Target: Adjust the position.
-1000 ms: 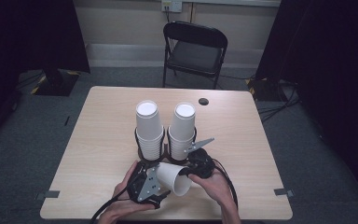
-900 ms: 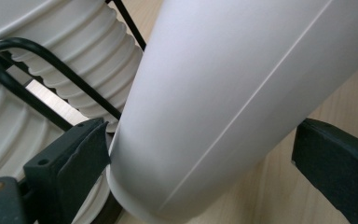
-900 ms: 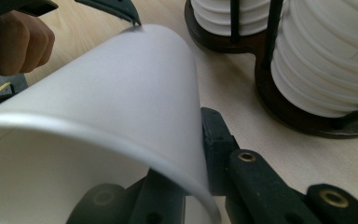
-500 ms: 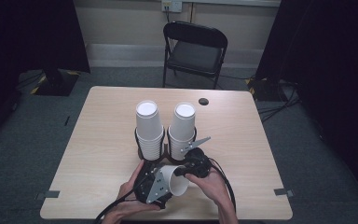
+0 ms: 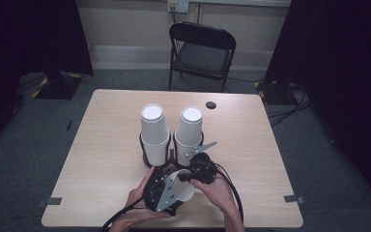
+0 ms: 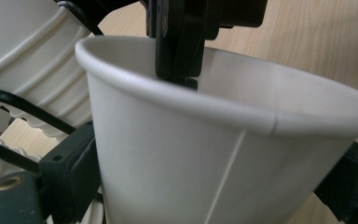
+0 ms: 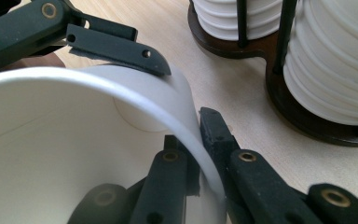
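Note:
A single white paper cup (image 5: 182, 187) lies tilted on its side between my two grippers, low over the table's front edge. My right gripper (image 5: 186, 177) is shut on its rim (image 7: 121, 88), one jaw inside and one outside (image 7: 198, 140). My left gripper (image 5: 174, 186) has the cup's body (image 6: 177, 154) between its jaws; they have just been closing and press on its sides (image 6: 209, 186). The left gripper's finger (image 7: 116, 46) rests on the cup's outer wall near the base. Two tall stacks of white cups (image 5: 153, 128) (image 5: 189, 126) stand upright in a dark holder (image 5: 146, 155) just behind.
The cup holder's dark base (image 7: 242, 46) and ribbed stacks (image 7: 335, 60) sit close to the right gripper. A small black disc (image 5: 210, 105) lies near the table's far edge. A folding chair (image 5: 203, 50) stands beyond the table (image 5: 101, 145).
The left gripper's jaws have drawn in onto the cup's sides. The right gripper and the cup have stayed almost where they were.

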